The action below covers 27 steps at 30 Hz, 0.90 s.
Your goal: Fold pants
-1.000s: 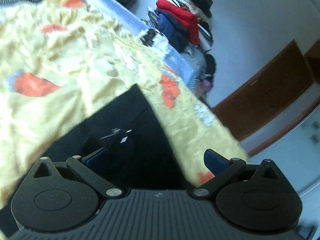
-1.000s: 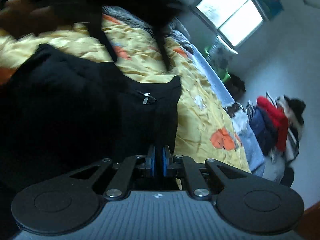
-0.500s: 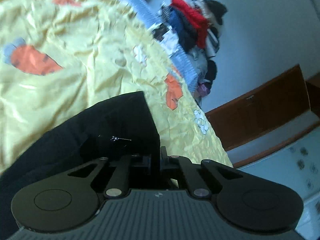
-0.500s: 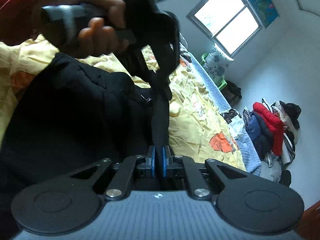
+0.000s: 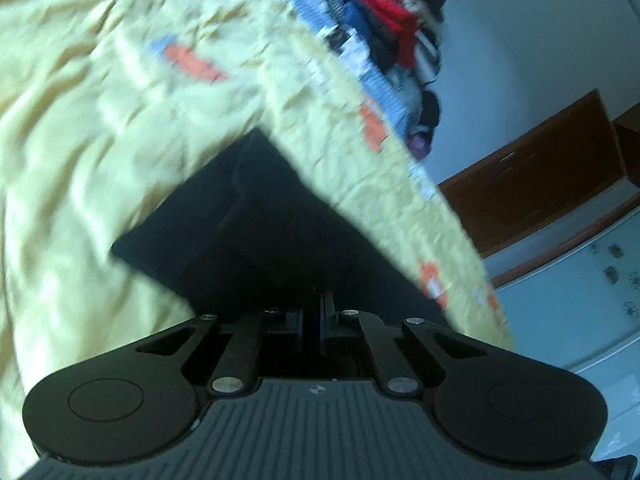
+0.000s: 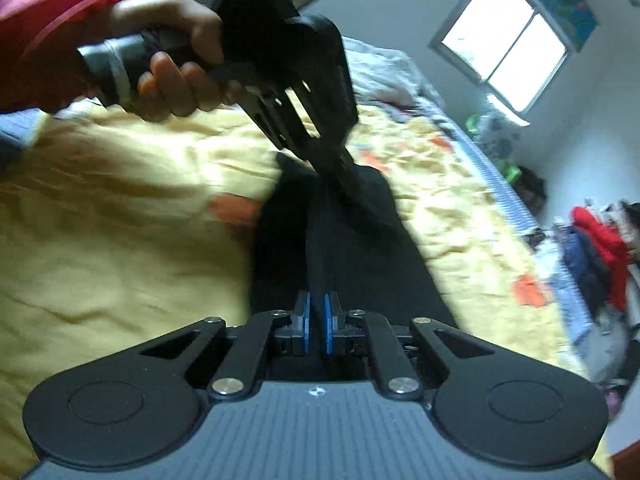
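The black pants [image 5: 264,232] lie on a yellow bedspread with orange carrot prints [image 5: 100,92]. My left gripper [image 5: 314,320] is shut on an edge of the pants and holds the cloth taut. In the right wrist view the pants [image 6: 360,256] stretch away from my right gripper [image 6: 316,322], which is shut on a fold of them. The left gripper [image 6: 352,184] shows there too, held in a hand, pinching the far end of the same fold above the bed.
A pile of clothes [image 5: 396,40] sits past the bed's far edge, also in the right wrist view [image 6: 600,248]. A brown wooden cabinet [image 5: 532,176] stands against the wall. A window [image 6: 508,36] is behind the bed. The bedspread [image 6: 120,216] spreads to the left.
My left gripper went from open to shut on the pants. Both grippers then pulled the cloth up and taut, and the pants now look narrower, stretched between them.
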Tool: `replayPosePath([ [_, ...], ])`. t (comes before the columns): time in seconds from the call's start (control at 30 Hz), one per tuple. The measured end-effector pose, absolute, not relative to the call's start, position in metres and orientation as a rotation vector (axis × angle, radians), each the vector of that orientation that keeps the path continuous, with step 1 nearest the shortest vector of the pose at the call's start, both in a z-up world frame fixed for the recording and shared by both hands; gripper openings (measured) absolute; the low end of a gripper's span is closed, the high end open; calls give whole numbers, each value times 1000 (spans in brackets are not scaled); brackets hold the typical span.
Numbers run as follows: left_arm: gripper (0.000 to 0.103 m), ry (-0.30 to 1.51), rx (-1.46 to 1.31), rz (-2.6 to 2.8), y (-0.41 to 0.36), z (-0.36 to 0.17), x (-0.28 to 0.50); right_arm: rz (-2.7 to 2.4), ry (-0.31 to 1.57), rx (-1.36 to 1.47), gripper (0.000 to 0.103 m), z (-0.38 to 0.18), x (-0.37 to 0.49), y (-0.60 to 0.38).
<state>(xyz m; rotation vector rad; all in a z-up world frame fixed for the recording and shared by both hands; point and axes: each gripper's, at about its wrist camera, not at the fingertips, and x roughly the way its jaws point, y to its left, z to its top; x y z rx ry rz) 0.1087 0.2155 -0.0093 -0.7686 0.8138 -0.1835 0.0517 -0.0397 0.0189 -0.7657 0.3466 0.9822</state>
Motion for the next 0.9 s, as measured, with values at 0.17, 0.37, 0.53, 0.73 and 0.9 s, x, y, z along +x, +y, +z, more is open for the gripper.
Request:
replayPosePath([
  [0.17,6,822,-775,-165,220,-20,106,1007,378,-771,7,5,46,-25],
  [0.37,6,801,-778,-160,218,-19,102,826,301,-851,10,4,24,-44],
  [0.53,6,782,-786,-161,215,-15,101,621,359,-924,30,-4,27,-84],
  [0.73,6,780,-781,-155,213,-12,103,549,389,-976,74,-15,40,-109],
  [0.9,6,770,-782,-150,213,-11,102,520,415,-944,59,-20,63,-107],
])
